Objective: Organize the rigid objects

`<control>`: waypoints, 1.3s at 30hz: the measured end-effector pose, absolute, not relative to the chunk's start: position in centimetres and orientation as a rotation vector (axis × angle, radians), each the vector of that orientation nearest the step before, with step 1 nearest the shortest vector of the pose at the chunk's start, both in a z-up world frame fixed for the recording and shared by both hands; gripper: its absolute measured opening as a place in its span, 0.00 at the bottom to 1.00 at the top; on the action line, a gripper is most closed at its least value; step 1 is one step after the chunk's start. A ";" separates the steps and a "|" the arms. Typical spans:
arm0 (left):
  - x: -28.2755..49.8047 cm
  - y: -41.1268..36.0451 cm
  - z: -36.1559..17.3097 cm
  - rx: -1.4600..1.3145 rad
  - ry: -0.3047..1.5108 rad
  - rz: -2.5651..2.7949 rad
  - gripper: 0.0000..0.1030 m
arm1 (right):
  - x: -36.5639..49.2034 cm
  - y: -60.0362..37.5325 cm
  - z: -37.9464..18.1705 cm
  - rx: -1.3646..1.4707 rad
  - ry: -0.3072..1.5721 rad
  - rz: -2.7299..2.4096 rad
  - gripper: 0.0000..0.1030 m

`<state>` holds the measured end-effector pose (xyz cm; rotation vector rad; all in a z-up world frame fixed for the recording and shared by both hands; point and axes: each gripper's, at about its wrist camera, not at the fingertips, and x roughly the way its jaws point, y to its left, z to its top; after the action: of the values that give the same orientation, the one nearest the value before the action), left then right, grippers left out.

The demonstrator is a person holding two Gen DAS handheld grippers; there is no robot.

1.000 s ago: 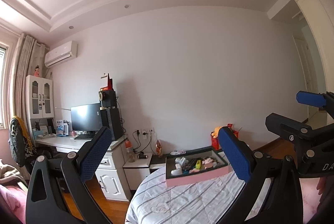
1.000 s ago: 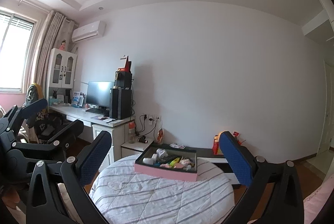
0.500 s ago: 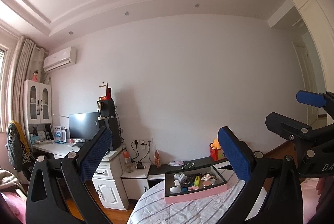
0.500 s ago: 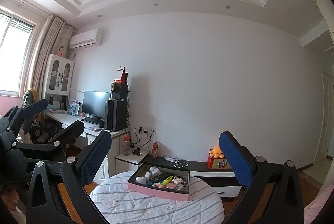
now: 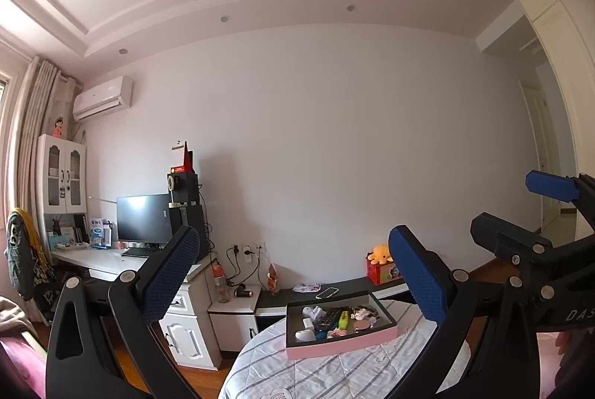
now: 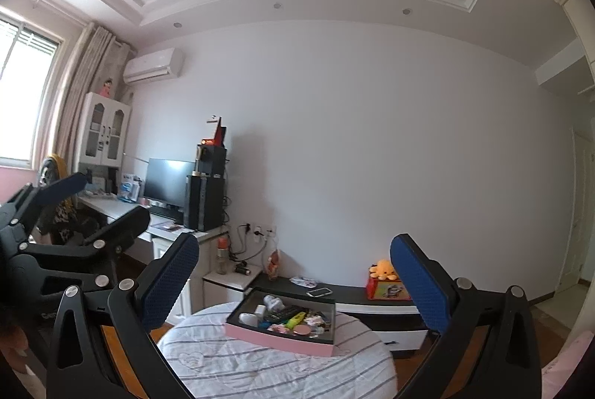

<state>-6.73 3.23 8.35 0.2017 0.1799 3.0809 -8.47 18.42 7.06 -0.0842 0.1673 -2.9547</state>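
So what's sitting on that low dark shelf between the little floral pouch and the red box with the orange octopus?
A phone lies flat there, between the pouch and the red box on the shelf; both wrist views show it.

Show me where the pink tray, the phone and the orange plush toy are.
pink tray (image 6: 282, 339): right wrist view, on its pink front wall.
phone (image 6: 319, 292): right wrist view, on its screen.
orange plush toy (image 5: 379, 253): left wrist view, on its body.

Shallow pink-sided tray with dark rim (image 5: 340, 347) (image 6: 277, 335) sits flat on the striped round table, crammed with a black remote (image 5: 329, 317), yellow-green marker (image 5: 344, 319), white bits.
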 end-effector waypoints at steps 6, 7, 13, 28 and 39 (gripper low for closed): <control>-6.6 3.1 7.8 0.189 0.194 3.071 1.00 | -8.5 18.6 6.3 -0.064 0.126 -2.935 1.00; -6.7 3.1 7.8 0.184 0.196 3.074 1.00 | -8.5 18.6 6.2 -0.065 0.129 -2.936 1.00; -6.5 2.8 7.6 0.183 0.175 3.068 1.00 | -8.2 18.5 6.0 -0.083 0.143 -2.941 1.00; -4.9 3.1 5.6 0.278 0.136 3.088 1.00 | -6.4 18.2 5.1 -0.156 0.176 -3.001 1.00; -4.6 3.5 2.5 0.294 0.108 3.116 1.00 | -5.7 18.0 3.0 -0.186 0.184 -3.023 1.00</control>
<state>-4.59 3.50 2.49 0.2944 0.1083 3.1159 -5.72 18.01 2.96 -0.1862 0.1839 -3.0229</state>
